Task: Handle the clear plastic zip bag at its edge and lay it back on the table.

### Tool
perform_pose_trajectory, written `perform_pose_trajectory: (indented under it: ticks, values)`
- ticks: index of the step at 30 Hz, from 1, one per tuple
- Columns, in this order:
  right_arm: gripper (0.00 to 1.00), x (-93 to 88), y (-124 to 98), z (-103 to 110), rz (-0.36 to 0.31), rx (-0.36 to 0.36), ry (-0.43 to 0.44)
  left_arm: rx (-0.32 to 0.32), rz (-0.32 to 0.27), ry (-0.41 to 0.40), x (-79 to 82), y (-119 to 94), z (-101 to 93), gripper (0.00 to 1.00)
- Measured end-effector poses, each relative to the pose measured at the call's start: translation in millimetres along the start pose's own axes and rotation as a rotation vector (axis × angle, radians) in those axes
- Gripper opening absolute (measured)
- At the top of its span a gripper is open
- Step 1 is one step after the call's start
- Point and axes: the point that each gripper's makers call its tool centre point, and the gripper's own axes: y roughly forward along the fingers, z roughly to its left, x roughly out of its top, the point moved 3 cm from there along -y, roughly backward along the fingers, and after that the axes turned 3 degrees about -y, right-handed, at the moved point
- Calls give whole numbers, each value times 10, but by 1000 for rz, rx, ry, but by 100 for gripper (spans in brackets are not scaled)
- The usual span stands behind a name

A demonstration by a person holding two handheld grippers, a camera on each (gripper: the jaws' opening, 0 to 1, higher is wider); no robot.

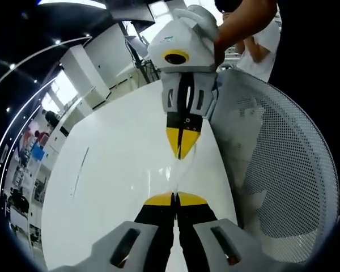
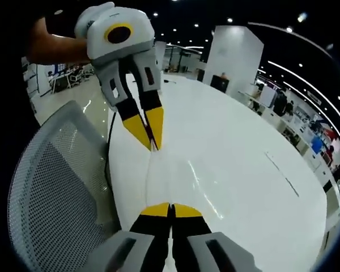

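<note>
Bag (image 2: 175, 181), clear plastic and hard to see against the glossy white table (image 2: 243, 164), stretches between the 2 grippers with its long axis running from one set of yellow tips to the other. In the right gripper view its edges show as faint creases leading from the near tips up to the far ones. In the left gripper view the same thin sheet (image 1: 178, 173) spans the gap between both pairs of tips, just above the tabletop (image 1: 113, 187).

A mesh-backed office chair (image 1: 283, 170) stands beside the table, off to the side of both grippers; it also shows in the right gripper view (image 2: 56, 187).

The left gripper (image 1: 174, 198) is clenched on the near end of the bag, its fingers pressed together. The right gripper (image 2: 171, 210) is likewise clamped tight on the opposite end. Each faces the other head-on, and a person's hand (image 1: 238, 28) grasps the right one from behind.
</note>
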Motion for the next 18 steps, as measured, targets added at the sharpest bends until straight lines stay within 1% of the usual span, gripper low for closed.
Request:
perform_pose_trajectory:
  ticks: [2, 6, 7, 11, 14, 18]
  values:
    - [0, 12, -10, -6, 1, -5, 4, -1, -14, -7, 28, -25, -4, 0]
    - [0, 2, -23, -43, 13, -14, 29, 10, -63, -3, 140, -71, 0, 9]
    - [0, 7, -29, -46, 15, -16, 35, 9, -69, 0, 163, -80, -2, 10]
    - [0, 33, -38, -55, 15, -23, 48, 14, -97, 14, 286, -112, 10, 12]
    - [0, 52, -39, -62, 18, -27, 48, 14, -105, 37, 356, -114, 8, 13]
    - [0, 79, -39, -68, 17, -28, 54, 4, -113, 51, 407, -94, -11, 13]
